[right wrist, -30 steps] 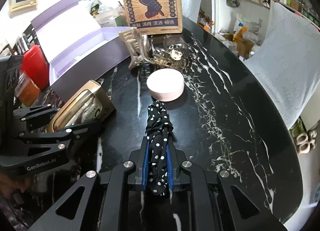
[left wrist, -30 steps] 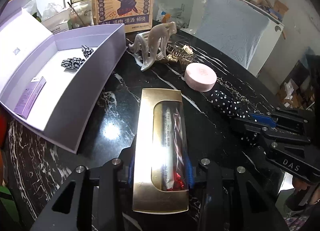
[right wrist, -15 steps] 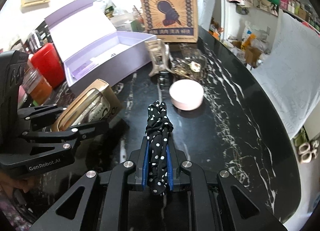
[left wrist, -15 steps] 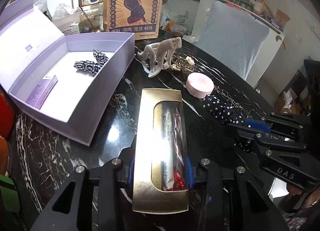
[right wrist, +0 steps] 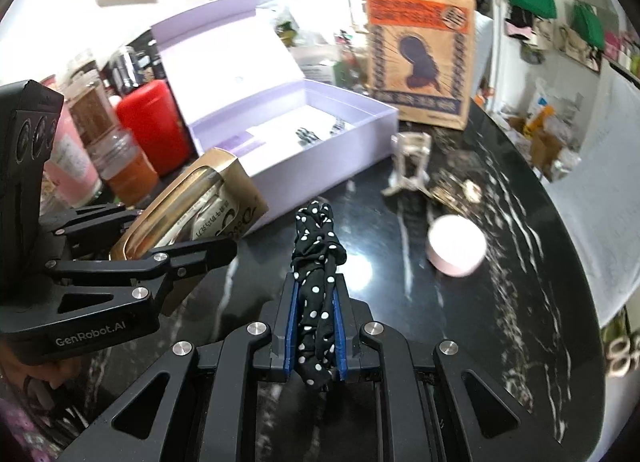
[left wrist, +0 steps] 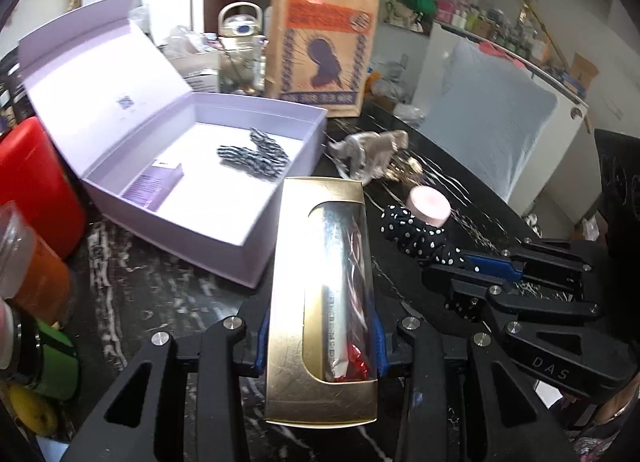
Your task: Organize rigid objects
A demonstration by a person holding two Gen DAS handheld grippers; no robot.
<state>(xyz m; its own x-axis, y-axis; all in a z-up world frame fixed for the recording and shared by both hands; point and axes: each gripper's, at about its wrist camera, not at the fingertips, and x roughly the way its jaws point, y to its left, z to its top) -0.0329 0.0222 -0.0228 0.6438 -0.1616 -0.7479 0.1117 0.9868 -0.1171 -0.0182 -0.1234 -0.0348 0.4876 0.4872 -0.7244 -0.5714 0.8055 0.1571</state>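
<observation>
My left gripper (left wrist: 320,346) is shut on a long gold box (left wrist: 320,294) with a clear window, held above the black marble table beside the open lilac box (left wrist: 208,222). The gold box (right wrist: 188,206) also shows at the left of the right wrist view, in the left gripper (right wrist: 168,238). My right gripper (right wrist: 314,326) is shut on a black polka-dot scrunchie (right wrist: 316,262), which hangs lifted off the table. That scrunchie (left wrist: 416,234) and the right gripper (left wrist: 452,270) appear at the right of the left wrist view. Inside the lilac box lie a black-and-white scrunchie (left wrist: 256,156) and a purple card (left wrist: 154,184).
A pale claw hair clip (left wrist: 372,150), gold jewellery (right wrist: 452,192) and a round pink case (right wrist: 456,248) lie on the table (right wrist: 500,302). A brown paper bag (right wrist: 420,50) stands behind. A red container (right wrist: 154,122) and jars (right wrist: 120,166) crowd the left edge.
Both grippers have risen with their loads and swung left toward the lilac box. The gold box's far end now overlaps the lilac box's near corner in the left wrist view.
</observation>
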